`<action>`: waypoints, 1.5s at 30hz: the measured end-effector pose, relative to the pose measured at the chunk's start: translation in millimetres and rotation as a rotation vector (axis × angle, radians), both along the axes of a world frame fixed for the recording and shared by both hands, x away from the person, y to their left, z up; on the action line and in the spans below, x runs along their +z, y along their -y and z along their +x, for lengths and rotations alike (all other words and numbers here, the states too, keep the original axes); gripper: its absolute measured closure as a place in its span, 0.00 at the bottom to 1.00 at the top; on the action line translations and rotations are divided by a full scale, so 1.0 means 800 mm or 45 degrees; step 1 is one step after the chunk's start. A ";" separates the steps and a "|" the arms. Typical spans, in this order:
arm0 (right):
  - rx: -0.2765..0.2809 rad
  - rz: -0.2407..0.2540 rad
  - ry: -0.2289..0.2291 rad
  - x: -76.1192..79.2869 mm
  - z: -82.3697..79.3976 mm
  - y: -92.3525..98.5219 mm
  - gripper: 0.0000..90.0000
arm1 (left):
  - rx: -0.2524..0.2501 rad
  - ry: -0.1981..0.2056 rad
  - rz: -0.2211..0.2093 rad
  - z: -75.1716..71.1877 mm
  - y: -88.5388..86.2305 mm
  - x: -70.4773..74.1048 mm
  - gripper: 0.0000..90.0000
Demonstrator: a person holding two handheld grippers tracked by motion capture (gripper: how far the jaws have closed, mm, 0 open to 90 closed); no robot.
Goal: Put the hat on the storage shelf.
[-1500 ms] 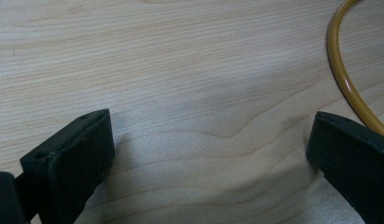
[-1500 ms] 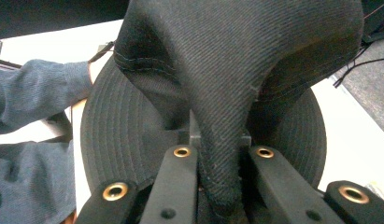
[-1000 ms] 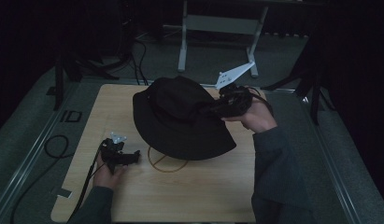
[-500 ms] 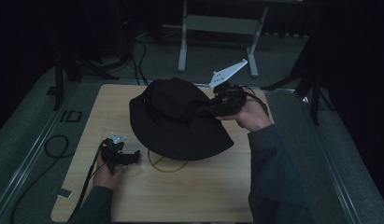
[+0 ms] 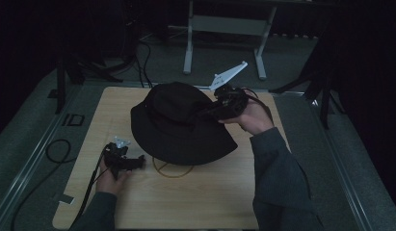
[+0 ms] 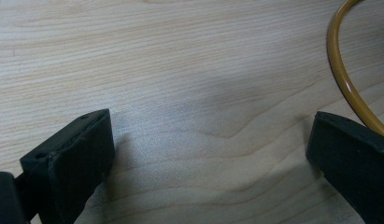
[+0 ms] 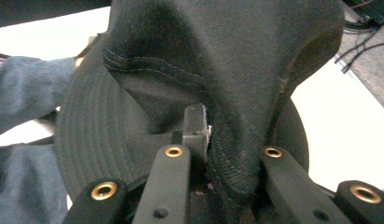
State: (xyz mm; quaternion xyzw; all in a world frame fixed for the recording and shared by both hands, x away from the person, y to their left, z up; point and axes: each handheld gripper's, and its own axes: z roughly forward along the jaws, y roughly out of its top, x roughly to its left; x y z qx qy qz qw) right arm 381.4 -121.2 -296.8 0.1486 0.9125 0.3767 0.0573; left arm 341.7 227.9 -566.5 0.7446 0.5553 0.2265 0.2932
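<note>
Black wide-brimmed fabric bucket hat [image 5: 178, 122] sat at centre of the pale wooden surface [image 5: 195, 202], its far-right side raised off the wood. Right tool [image 5: 216, 108] was clamped on a fold of the hat's crown; in the right gripper view the dark cloth [image 7: 227, 84] bunched between the jaws.

Change over the last second: hat had slid a little left and its right brim had risen, right hand [image 5: 251, 117] having moved farther from the person. Judged as a lift or drag under way, grip holding so far.

Thin yellow-brown ring [image 5: 172, 168] lay on the surface at the hat's near brim, partly under it; its position was unchanged.

Left tool [image 5: 138, 162] rested at near left, jaws wide apart on bare wood, the ring's arc [image 6: 341, 70] just beside one jaw. It had not moved.
</note>
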 end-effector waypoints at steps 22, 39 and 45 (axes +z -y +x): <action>-0.057 -0.094 0.024 -0.018 0.007 -0.016 0.78 | -0.001 0.002 0.002 0.000 0.000 0.000 0.01; -0.048 -0.023 0.076 0.000 0.002 -0.025 0.89 | -0.001 -0.001 -0.001 0.000 0.000 0.000 0.01; -0.031 -0.053 0.053 -0.008 0.004 -0.037 0.87 | -0.001 0.000 0.001 0.000 0.000 0.000 0.01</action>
